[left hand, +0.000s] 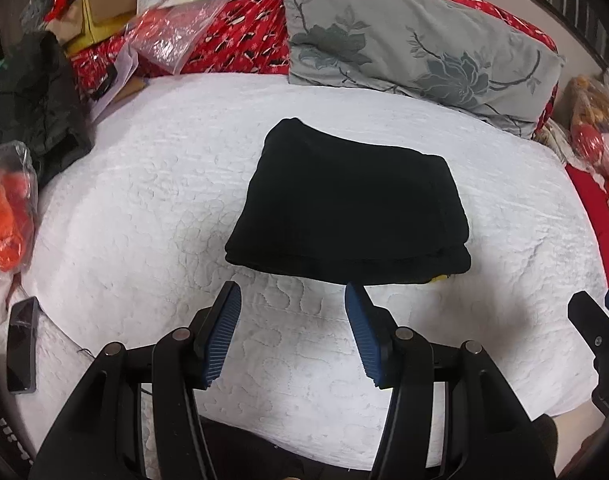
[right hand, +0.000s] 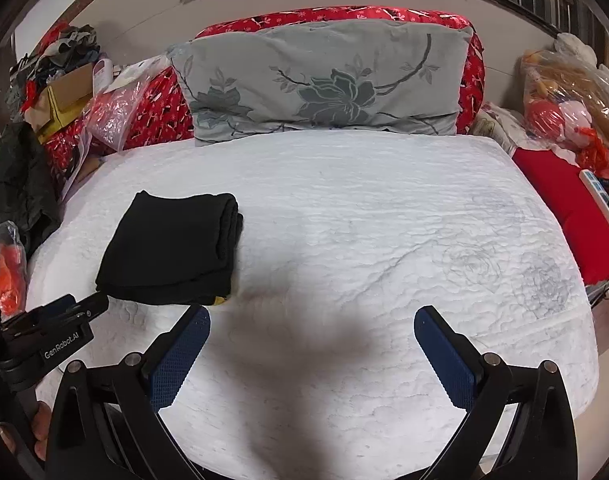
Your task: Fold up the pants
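The black pants [left hand: 348, 204] lie folded into a compact rectangle on the white quilted bed [left hand: 144, 208]. My left gripper [left hand: 292, 296] hovers just short of the bundle's near edge, open, its blue pads holding nothing. In the right wrist view the same folded pants [right hand: 172, 248] sit at the left of the bed [right hand: 364, 220]. My right gripper [right hand: 312, 316] stands open over bare quilt to the right of the bundle, apart from it. The left gripper's body [right hand: 52, 332] shows at the left edge of that view, and the right gripper's finger [left hand: 592, 320] at the right edge of the left wrist view.
A grey floral pillow [right hand: 324, 84] leans on a red patterned cushion [right hand: 474, 72] at the head. Boxes, plastic bags and dark clothes [left hand: 32, 96] crowd the left side. A phone [left hand: 22, 344] lies near the left edge. A red cloth [right hand: 564, 204] and bagged toys [right hand: 568, 96] sit right.
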`<state>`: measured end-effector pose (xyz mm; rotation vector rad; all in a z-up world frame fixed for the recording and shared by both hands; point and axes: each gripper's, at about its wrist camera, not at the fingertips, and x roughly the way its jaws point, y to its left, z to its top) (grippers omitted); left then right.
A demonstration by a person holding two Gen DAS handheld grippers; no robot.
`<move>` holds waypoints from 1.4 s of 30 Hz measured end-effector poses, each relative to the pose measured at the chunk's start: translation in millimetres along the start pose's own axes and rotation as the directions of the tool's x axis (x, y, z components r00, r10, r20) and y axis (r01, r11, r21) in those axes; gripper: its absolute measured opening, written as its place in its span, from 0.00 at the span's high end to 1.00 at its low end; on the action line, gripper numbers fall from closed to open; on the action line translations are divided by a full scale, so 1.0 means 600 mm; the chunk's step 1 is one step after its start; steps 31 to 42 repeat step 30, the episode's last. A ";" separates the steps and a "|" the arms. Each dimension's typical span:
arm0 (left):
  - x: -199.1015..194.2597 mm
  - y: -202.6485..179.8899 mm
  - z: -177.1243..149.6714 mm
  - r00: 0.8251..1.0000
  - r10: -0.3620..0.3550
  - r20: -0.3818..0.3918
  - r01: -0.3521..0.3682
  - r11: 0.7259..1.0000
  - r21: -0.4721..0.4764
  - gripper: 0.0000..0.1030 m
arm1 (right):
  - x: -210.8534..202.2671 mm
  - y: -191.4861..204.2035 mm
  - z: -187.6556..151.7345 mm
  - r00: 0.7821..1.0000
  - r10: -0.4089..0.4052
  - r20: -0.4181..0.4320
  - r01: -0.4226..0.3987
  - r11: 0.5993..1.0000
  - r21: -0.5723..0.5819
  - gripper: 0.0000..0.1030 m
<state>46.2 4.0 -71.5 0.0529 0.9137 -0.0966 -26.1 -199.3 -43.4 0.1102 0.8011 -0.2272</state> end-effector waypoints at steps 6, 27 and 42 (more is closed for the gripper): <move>-0.007 -0.014 -0.004 1.000 -0.021 0.012 0.020 0.999 0.044 0.49 | -0.002 0.008 -0.007 1.000 -0.010 0.013 0.010 0.999 -0.031 0.00; -0.040 -0.050 0.008 0.993 -0.111 0.040 0.108 0.991 0.078 0.44 | 0.010 -0.014 -0.015 1.000 -0.030 -0.008 0.030 0.999 -0.015 0.00; -0.044 -0.051 0.010 0.993 -0.112 0.042 0.109 0.991 0.074 0.44 | 0.013 -0.019 -0.014 0.999 -0.036 -0.012 0.035 0.999 -0.008 0.00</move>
